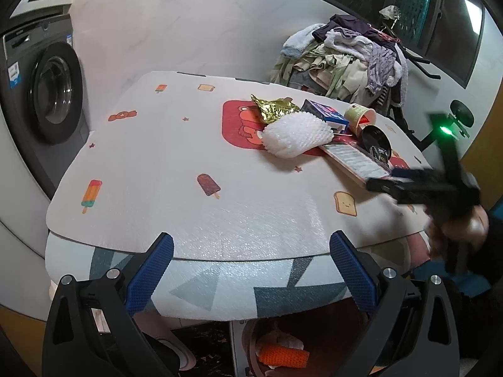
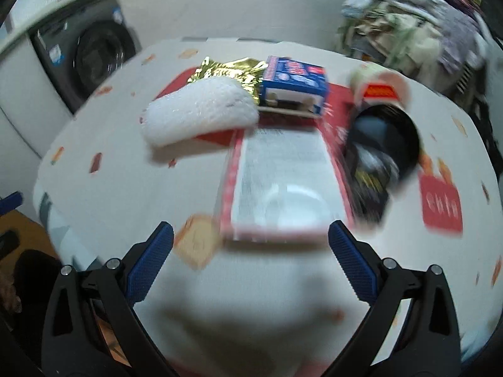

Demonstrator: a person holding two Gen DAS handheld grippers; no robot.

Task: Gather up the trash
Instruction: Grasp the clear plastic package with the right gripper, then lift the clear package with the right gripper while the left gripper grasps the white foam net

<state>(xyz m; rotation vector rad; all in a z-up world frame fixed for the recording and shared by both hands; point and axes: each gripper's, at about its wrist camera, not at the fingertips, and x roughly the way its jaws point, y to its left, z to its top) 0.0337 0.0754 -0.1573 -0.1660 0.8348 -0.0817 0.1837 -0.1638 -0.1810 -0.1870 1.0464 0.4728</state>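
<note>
Trash lies piled on the table's right half: a white bubble-wrap wad [image 1: 295, 136] [image 2: 198, 110], a gold foil wrapper [image 1: 273, 108] [image 2: 229, 70], a blue carton [image 1: 327, 113] [image 2: 294, 83], a flat red-edged box [image 1: 355, 158] [image 2: 283, 185], a paper cup [image 1: 360, 116] [image 2: 377, 86] and a black bowl with a dark packet [image 1: 375, 139] [image 2: 383, 144]. My left gripper [image 1: 251, 267] is open at the table's near edge, holding nothing. My right gripper [image 2: 251, 256] is open just short of the flat box; in the left wrist view the right gripper [image 1: 388, 180] is blurred beside that box.
The table [image 1: 176, 163] wears a pale mat printed with ice lollies and toast. A washing machine [image 1: 47, 94] stands at the left. Clothes [image 1: 345, 59] are heaped behind the table. Below the front edge sits a bin [image 1: 283, 345] holding an orange item.
</note>
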